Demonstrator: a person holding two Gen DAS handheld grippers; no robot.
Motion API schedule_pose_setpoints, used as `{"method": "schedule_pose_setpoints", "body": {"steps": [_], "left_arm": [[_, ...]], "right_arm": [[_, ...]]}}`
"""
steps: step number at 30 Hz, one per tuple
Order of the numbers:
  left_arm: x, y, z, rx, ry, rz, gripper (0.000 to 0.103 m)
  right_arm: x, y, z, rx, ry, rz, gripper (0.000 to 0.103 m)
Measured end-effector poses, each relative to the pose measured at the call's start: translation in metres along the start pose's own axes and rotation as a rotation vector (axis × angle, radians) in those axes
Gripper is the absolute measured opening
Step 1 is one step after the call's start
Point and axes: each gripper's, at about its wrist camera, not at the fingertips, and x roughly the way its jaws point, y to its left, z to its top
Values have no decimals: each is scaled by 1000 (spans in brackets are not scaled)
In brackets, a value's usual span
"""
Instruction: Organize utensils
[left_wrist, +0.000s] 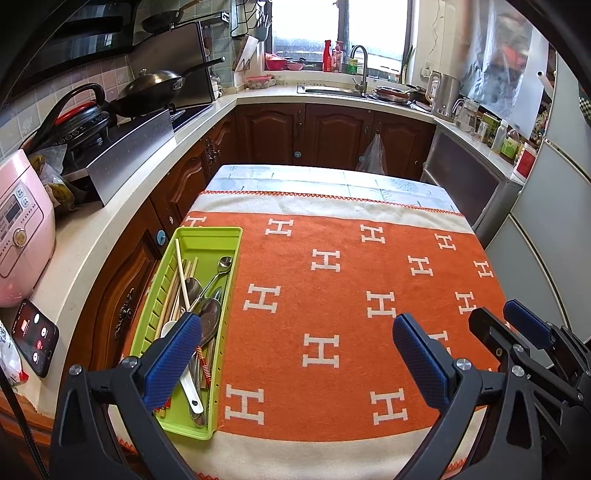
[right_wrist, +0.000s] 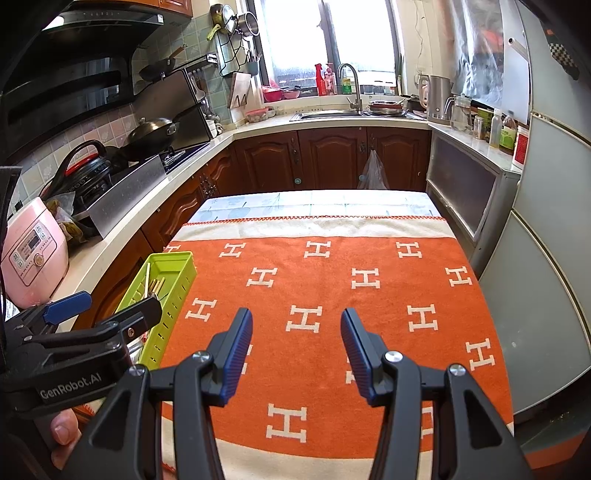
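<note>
Left gripper (left_wrist: 295, 325), right gripper (right_wrist: 296, 320) agape — utensils in tray (left_wrist: 207, 236).

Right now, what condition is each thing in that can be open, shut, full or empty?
Left gripper: open, holding nothing.
Right gripper: open, holding nothing.
Green tray: holds spoons and chopsticks, jumbled.
Phone: screen lit.
Cabinet doors: shut.
</note>
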Motion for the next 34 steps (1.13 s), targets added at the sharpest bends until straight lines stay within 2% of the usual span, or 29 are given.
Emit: {"method": "schedule_pose_setpoints", "body": {"steps": [34], "left_arm": [[9,7,-2,14,28,11,102]], "right_arm": [[13,-7,-7,4,25,3,50]]}}
